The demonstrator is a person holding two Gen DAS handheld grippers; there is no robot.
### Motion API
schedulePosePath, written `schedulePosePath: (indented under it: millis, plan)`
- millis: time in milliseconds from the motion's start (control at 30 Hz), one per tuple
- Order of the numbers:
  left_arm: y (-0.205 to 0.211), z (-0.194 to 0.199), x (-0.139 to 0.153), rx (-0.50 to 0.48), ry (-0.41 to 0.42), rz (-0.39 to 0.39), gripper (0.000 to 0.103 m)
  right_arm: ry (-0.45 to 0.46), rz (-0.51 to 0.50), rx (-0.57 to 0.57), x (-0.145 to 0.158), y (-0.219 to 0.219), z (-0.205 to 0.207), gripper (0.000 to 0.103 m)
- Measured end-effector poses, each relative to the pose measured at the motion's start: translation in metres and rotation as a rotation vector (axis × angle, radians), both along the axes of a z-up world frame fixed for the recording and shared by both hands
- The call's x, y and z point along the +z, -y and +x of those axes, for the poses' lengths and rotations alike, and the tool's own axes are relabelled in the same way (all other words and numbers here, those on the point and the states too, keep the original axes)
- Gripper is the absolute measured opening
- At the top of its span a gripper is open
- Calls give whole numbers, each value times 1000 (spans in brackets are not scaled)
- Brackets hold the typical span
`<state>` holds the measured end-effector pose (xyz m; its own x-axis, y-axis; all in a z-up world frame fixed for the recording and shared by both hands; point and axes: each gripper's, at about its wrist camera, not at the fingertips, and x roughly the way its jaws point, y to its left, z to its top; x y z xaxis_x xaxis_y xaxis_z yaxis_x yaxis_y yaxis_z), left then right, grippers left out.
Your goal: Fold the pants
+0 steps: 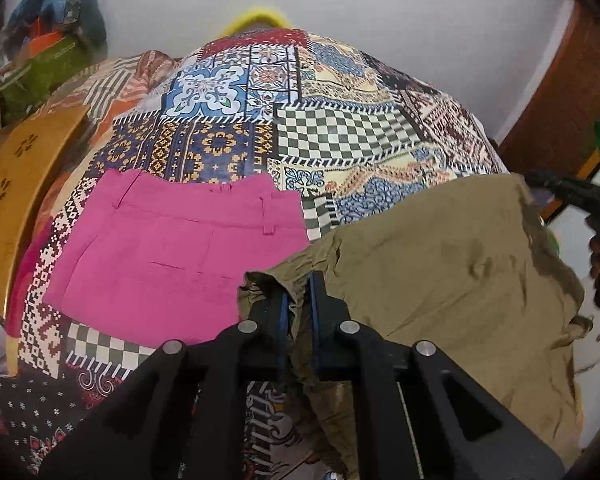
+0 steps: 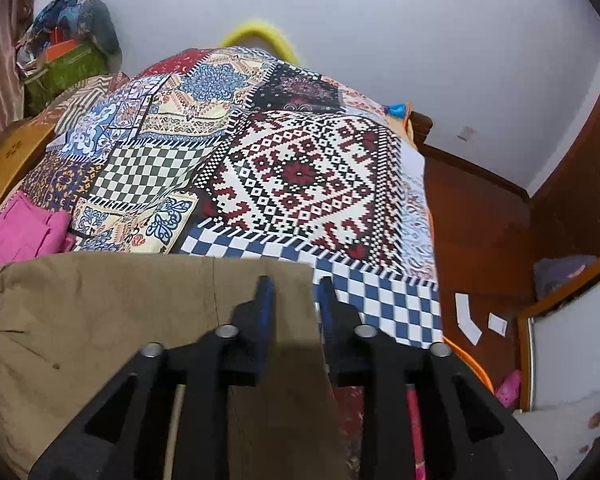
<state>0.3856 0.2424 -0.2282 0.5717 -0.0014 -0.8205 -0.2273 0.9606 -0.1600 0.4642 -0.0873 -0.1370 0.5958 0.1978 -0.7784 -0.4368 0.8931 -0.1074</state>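
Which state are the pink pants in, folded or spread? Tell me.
Folded. The pink pants lie as a short flat block on the bedspread, waistband and belt loops up, with no legs stretching out.

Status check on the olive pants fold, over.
Left claw pinching olive pants. Right claw open, cloth edge between pads. Pink pants alongside, overlapped.

We see matt, crumpled olive cloth pants (image 1: 440, 260) beside smooth pink cloth pants (image 1: 172, 248). The patterned bedspread (image 2: 300, 168) looks soft; upper right, the wooden panelling (image 2: 572, 168) gleams.
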Motion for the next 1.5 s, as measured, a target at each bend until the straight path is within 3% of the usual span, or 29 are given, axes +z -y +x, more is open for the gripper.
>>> schedulePosePath:
  millis: [67, 133, 267, 333, 467, 600, 800, 900, 1033, 1200, 1367, 1500]
  plan:
    - [5, -4, 3, -4, -11, 45, 24, 8, 23, -9, 9, 15, -8, 37]
    - [7, -12, 10, 5, 7, 66, 44, 12, 42, -23, 20, 36, -22, 38]
    - [17, -31, 31, -10, 46, 61, 49, -2, 76, -49, 29, 77, -62, 38]
    - [28, -42, 40, -22, 54, 76, 56, -19, 99, -56, 27, 96, -83, 39]
    - [55, -68, 45, -80, 41, 72, 60, -59, 131, -95, 11, 122, -123, 43]
    - [86, -95, 31, -151, -15, 60, 68, -131, 116, -88, -23, 122, -149, 47]
    - [112, -126, -6, -186, -128, 85, 69, -175, 25, -117, -67, 112, -140, 47]
    - [107, -140, -14, -147, -130, 27, 69, -176, 68, -156, -66, 121, -122, 47]
    - [101, -151, -15, -122, -128, -9, 72, -157, 22, -186, -67, 120, -105, 52]
    - [101, -158, -8, -123, -134, -3, 73, -138, 17, -190, -46, 124, -117, 52]
    - [95, -164, 20, -117, -100, 69, 73, -54, 13, -164, -8, 136, -149, 54]
    - [75, -152, 41, -66, -42, 87, 84, 4, 36, -142, 17, 138, -154, 66]
